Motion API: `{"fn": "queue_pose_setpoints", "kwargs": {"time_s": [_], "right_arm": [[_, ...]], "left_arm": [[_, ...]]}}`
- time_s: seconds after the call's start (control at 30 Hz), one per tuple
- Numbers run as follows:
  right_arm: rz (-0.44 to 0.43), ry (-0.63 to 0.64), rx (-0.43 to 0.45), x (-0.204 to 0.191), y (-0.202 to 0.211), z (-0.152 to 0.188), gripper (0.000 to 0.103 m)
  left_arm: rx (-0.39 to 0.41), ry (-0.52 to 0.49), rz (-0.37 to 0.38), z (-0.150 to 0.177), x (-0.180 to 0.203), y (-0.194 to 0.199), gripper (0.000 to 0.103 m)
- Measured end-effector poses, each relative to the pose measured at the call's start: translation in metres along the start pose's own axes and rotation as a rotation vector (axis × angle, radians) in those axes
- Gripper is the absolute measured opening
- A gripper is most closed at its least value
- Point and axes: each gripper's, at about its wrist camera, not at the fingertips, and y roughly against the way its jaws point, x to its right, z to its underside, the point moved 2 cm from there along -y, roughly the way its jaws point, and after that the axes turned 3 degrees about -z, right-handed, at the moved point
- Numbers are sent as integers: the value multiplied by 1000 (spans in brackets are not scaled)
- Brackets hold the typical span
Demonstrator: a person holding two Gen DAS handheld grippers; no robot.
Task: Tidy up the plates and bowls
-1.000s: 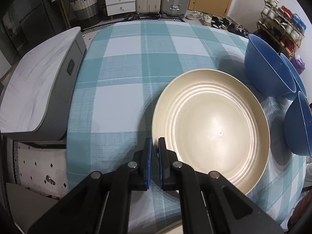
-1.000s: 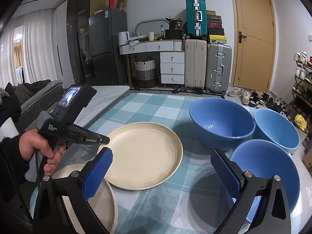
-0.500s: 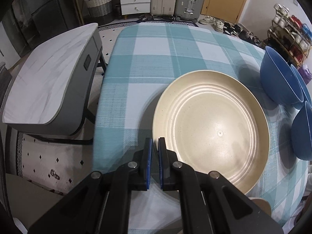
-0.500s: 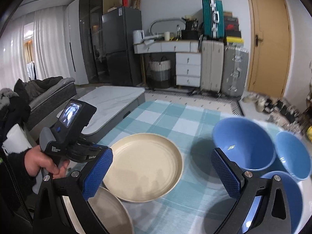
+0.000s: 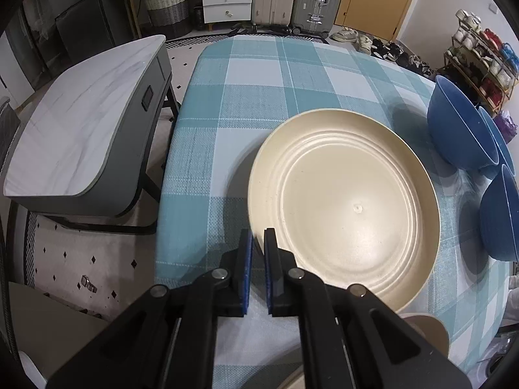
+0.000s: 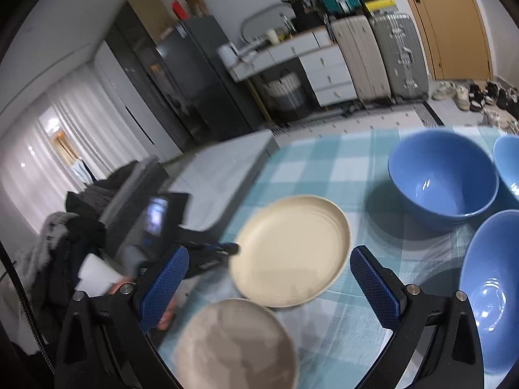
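A cream ridged plate (image 5: 343,207) is over the teal checked table (image 5: 259,90), and my left gripper (image 5: 258,246) is shut on its near-left rim. A shadow falls on the cloth to its left. In the right wrist view the same plate (image 6: 292,249) is held at its left edge by the left gripper (image 6: 207,254). A second beige plate (image 6: 236,343) lies just in front of it, blurred. My right gripper (image 6: 269,278) hangs wide open above both plates with nothing between its fingers. Three blue bowls (image 6: 444,178) (image 6: 509,165) (image 6: 493,291) stand to the right.
A grey marble-topped side table (image 5: 81,136) stands close to the table's left edge. In the left wrist view the bowls (image 5: 460,129) (image 5: 499,214) crowd the right edge. Suitcases, drawers and a shoe rack line the far wall. A person's hand (image 6: 123,287) holds the left gripper.
My left gripper has carried the cream plate a little toward the table's left side. My right gripper has risen and rolled, so its view is tilted; it stays open.
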Motion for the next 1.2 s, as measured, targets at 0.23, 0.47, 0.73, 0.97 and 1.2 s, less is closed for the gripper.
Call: {"fn": "queue_pose_setpoints", "kwargs": {"time_s": [0.23,0.47,0.73,0.97,1.2], "right_arm": [[-50,-68,0,-21,24,-18,102],[134,-58,-198,12,-53,-28,102],[249,-15,-365,56,-127,-8,86],[288,-9,-449,82,-159,9,53],[309,-5,-452,92,-166,15,49]], "left_arm": [[7,-5,-10,5,3,5,6],[-3,7,-4,6,0,5,6],[-7,13,12,7,-3,4,6],[-6,19,11,6,-5,2,6],[-13,10,9,5,-4,1,7]]}}
